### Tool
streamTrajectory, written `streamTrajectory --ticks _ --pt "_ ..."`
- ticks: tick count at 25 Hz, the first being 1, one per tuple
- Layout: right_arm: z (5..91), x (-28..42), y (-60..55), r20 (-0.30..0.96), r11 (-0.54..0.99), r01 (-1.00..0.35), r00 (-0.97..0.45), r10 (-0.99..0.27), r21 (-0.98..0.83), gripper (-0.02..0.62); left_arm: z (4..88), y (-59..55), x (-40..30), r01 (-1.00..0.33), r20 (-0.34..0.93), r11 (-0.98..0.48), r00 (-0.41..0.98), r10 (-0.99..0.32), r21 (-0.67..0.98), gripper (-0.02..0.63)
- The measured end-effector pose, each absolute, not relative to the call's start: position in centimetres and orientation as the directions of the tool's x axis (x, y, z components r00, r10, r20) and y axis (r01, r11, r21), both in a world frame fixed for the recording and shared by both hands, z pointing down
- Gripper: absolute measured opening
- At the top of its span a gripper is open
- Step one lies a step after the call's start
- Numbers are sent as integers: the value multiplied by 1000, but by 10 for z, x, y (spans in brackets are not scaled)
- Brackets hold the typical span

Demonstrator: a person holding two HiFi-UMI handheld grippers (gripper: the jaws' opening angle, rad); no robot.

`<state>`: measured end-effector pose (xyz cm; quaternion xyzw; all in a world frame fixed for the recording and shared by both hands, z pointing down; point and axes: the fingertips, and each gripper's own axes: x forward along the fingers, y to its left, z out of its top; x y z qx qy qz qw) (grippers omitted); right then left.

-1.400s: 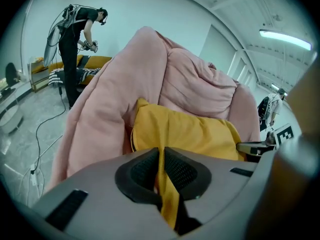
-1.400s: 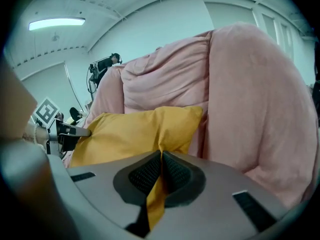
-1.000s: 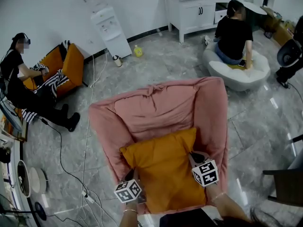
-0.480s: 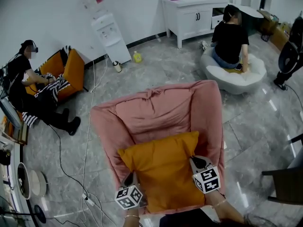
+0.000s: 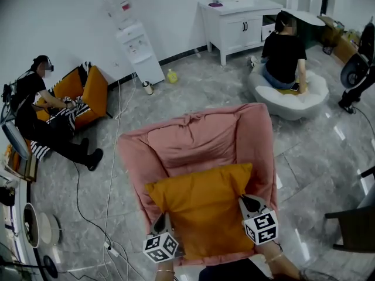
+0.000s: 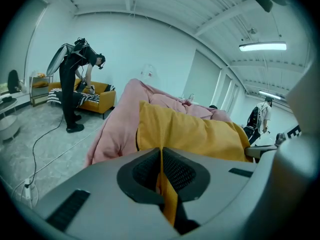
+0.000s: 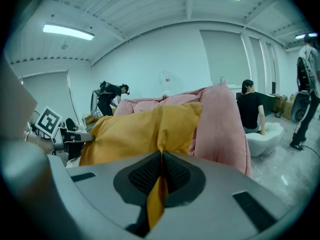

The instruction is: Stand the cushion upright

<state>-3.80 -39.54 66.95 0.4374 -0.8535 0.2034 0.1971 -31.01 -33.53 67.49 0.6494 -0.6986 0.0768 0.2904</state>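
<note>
Head view, marble floor (image 5: 193,92), pink armchair (image 5: 199,139), yellow cushion (image 5: 202,209)

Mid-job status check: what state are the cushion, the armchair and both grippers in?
cushion: lying sloped on the armchair seat, pinched at both near corners
left gripper: shut on cushion fabric
right gripper: shut on cushion fabric
armchair: pink-covered, holding the cushion
</note>
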Motion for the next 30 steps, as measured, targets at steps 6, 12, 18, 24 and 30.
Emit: streamTrajectory --ticks 6,12,18,24,30 --pt "638 -37 -397 462 527 -832 -542 -702 -176 14 644 -346 -312 -959 444 125 2 -896 256 29" --pt "607 -38 -411 409 524 -833 -546 -731 -176 14 615 -364 -313 -965 396 108 -5 -918 240 29" --pt "582 -36 -430 363 518 -838 -543 -758 -171 14 587 -384 -312 -969 345 87 -2 -939 231 28" --pt "564 -32 -451 338 518 -839 -541 -770 -165 14 567 -407 -310 -971 311 72 3 -950 228 29" --pt "549 -33 -473 319 516 -843 -536 -782 -151 14 550 -433 -312 -972 289 48 21 -957 230 29"
